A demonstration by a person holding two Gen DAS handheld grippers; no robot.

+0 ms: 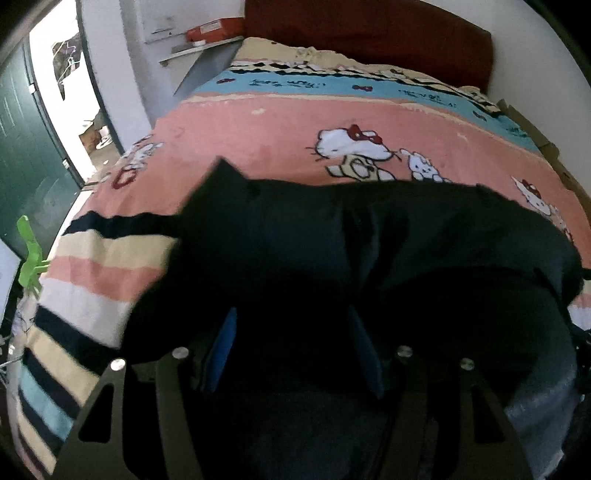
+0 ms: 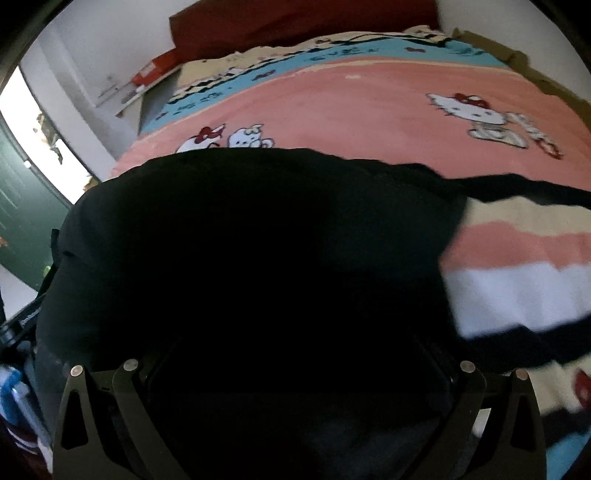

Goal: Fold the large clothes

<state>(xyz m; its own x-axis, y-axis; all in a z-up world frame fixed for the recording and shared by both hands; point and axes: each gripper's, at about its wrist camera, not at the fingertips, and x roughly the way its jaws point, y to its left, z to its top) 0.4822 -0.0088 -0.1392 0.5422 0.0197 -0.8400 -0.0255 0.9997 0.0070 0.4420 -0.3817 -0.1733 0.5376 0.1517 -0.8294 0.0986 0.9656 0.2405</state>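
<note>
A large black garment (image 1: 369, 240) lies spread across the near half of the bed, one pointed corner (image 1: 223, 166) sticking up at its far left. My left gripper (image 1: 295, 332) hangs over its near part. Its blue pads (image 1: 225, 347) stand wide apart and open, with dark cloth lying between and below them. In the right wrist view the same black garment (image 2: 240, 221) fills the middle. My right gripper (image 2: 297, 354) is low over it with its links spread wide, so it reads as open. Its fingertips are lost in the dark cloth.
The bed carries a pink cartoon-cat bedspread (image 1: 258, 140) with striped bands (image 1: 92, 277) at the near edge. A dark red headboard (image 1: 369, 33) stands at the far end. At left are a green door (image 1: 26, 166), a shelf with an orange box (image 1: 210, 31) and a green clip (image 1: 31, 258).
</note>
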